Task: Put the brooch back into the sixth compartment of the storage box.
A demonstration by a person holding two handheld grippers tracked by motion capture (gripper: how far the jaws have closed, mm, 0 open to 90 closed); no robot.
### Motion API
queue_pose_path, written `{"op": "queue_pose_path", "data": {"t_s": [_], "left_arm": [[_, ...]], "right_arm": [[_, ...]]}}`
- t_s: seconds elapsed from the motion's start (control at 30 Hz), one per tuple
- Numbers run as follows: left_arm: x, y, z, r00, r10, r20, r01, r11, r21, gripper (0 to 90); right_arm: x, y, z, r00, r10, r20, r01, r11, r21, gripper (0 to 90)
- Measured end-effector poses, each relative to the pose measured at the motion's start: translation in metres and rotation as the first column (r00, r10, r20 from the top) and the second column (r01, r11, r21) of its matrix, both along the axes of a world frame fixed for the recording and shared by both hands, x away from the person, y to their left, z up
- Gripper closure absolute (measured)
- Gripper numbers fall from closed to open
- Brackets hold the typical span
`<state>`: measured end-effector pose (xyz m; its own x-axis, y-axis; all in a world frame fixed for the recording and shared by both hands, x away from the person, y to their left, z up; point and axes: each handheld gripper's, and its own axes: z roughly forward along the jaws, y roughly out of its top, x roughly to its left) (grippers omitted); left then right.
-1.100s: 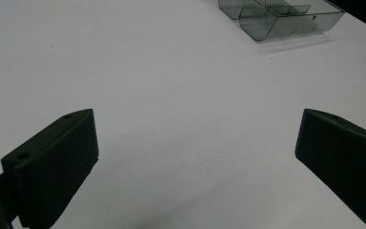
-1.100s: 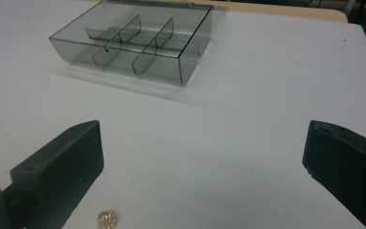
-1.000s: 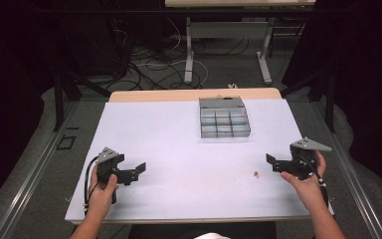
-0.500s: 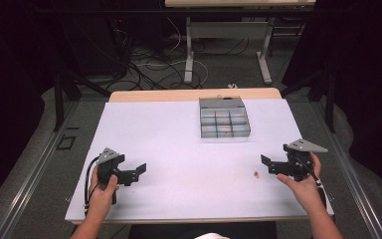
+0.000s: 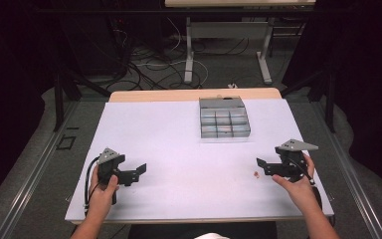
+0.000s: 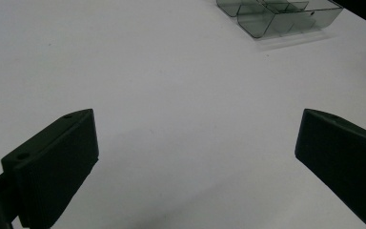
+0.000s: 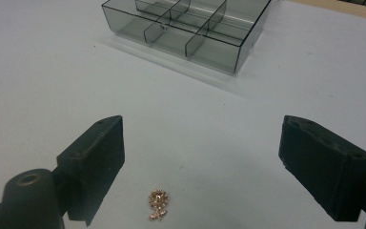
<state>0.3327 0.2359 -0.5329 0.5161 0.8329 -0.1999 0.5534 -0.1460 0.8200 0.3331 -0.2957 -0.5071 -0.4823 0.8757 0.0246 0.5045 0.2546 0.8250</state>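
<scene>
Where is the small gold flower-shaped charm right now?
The small gold flower-shaped charm lies flat on the white table, on the right side in the high view, just ahead of the open right gripper, nearer the person than the grey compartment tray.

Beyond the white table (image 5: 169, 144), a grey floor (image 5: 149, 74) carries tangled cables (image 5: 144, 69) and desk legs (image 5: 189, 50); surroundings are dark.

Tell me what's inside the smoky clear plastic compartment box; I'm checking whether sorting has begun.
The compartments of the smoky clear plastic box facing the camera look empty; the far ones are partly hidden by dividers.
</scene>
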Motion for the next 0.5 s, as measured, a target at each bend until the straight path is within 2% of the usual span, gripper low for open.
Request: {"op": "queue_pose_path", "data": {"t_s": [0.07, 0.1, 0.33, 0.4, 0.5], "left_arm": [[0.000, 0.000, 0.000, 1.0000, -0.004, 0.001, 0.004, 1.0000, 0.003, 1.1], [0.000, 0.000, 0.000, 1.0000, -0.005, 0.000, 0.005, 1.0000, 0.003, 1.1], [0.000, -0.001, 0.000, 1.0000, -0.006, -0.002, 0.006, 1.0000, 0.005, 1.1], [0.001, -0.001, 0.000, 1.0000, -0.006, -0.002, 0.006, 1.0000, 0.004, 1.1], [0.000, -0.001, 0.000, 1.0000, -0.008, -0.005, 0.008, 1.0000, 0.005, 1.1]], "right_arm": [[0.000, 0.003, -0.001, 0.9999, 0.006, -0.009, -0.006, 1.000, -0.001, 17.2], [0.000, 0.005, -0.003, 0.9998, 0.018, 0.000, -0.018, 0.999, -0.026, 19.0], [0.000, 0.010, -0.006, 0.9989, 0.043, -0.017, -0.043, 0.999, -0.033, 26.2], [0.001, 0.012, -0.009, 0.9988, 0.048, -0.011, -0.049, 0.997, -0.065, 28.6], [0.001, 0.013, -0.011, 0.9986, 0.049, -0.016, -0.050, 0.996, -0.073, 30.3]]}}
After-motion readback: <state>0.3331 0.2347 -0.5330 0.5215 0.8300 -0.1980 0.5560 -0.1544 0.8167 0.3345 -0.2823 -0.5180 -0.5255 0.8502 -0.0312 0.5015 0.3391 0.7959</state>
